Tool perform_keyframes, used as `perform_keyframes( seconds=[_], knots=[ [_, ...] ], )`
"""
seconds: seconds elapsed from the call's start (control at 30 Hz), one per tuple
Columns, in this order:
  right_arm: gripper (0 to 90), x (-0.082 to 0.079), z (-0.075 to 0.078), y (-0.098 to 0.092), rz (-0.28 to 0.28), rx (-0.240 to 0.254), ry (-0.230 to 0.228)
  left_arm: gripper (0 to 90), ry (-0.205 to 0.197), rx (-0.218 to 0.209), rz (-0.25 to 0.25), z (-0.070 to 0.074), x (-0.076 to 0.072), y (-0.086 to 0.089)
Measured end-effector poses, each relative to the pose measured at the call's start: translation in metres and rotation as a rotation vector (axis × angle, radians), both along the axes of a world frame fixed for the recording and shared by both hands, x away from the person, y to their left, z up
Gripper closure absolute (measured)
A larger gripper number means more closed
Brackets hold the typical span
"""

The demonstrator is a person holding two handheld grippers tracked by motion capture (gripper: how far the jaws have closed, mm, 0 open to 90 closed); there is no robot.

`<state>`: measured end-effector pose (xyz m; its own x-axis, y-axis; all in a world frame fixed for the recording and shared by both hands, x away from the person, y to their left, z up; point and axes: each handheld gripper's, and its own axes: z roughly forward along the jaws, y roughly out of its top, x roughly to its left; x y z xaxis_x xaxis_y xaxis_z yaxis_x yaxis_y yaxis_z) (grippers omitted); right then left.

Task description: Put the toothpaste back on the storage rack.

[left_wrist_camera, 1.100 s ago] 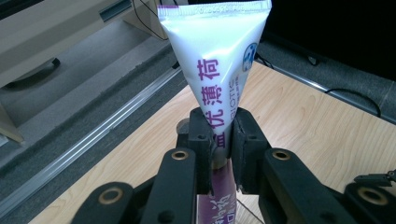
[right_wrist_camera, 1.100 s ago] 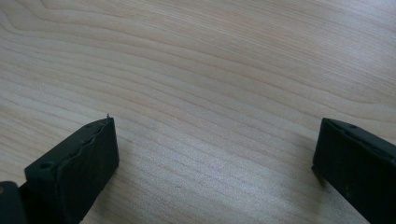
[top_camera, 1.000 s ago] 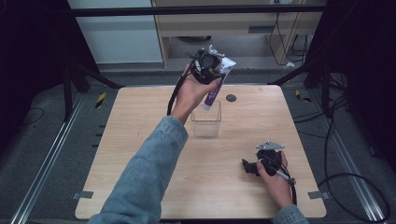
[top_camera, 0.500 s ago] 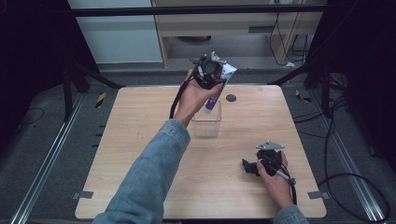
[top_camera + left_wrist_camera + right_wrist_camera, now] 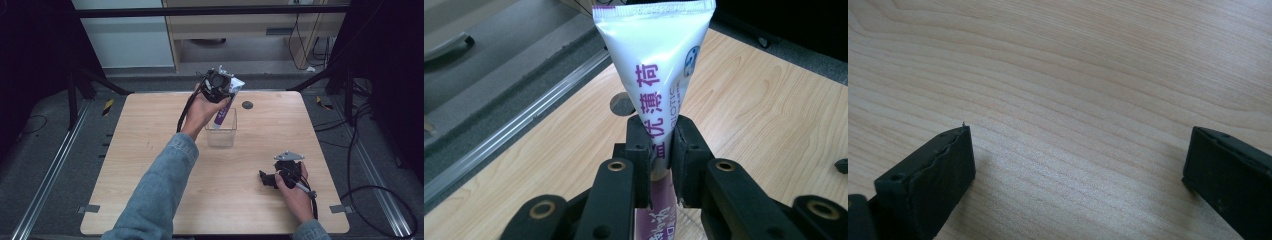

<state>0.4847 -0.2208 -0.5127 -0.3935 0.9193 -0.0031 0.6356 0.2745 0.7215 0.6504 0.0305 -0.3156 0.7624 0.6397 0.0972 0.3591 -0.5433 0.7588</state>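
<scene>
Over the far middle of the light wooden table (image 5: 150, 150), your left gripper (image 5: 218, 86) is clamped on a white plastic tube with purple lettering (image 5: 223, 107). From the left gripper view, the black jaws pinch the tube (image 5: 659, 85) around its middle, its flat crimped end pointing up and away from you and its purple lower part hanging below the pads. From the high view, that lower end dips inside the rim of the clear square plastic container (image 5: 221, 131), which stands just below your hand; the tube leans rather than hanging straight. Whether its tip touches the container's floor cannot be told.

So the pickup and the carry look done, and the placing seems about halfway: the tube is partly in, but you have not let go. What is left, as I judge it, is to lower a little more, release the grip so the tube rests against the container wall, and lift your hand clear without tipping the light container.

Your right gripper (image 5: 280, 175) rests on the near right part of the table, well apart from the container. Its jaws stand wide with only bare wood between them (image 5: 1078, 150), holding nothing.
</scene>
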Motion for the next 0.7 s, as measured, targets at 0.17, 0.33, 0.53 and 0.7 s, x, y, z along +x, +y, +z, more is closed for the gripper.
perform_keyframes(
  seconds=[0.17,0.33,0.53,0.7],
  knots=[
    [0.4,0.0,0.0,0.0,0.0,0.0,-0.001,79.5,-0.001,0.003,-0.004,-0.007,0.001,0.002],
    [0.4,0.0,0.0,0.0,0.002,0.004,0.0,79.5,0.013,0.017,-0.001,-0.018,0.002,0.005],
    [0.4,0.0,0.0,0.0,0.002,0.004,-0.001,79.5,0.018,0.026,-0.004,-0.026,0.002,0.007],
    [0.4,0.0,0.0,0.0,0.003,0.003,-0.003,79.5,0.032,0.034,-0.002,-0.032,0.003,0.009]
  ],
)
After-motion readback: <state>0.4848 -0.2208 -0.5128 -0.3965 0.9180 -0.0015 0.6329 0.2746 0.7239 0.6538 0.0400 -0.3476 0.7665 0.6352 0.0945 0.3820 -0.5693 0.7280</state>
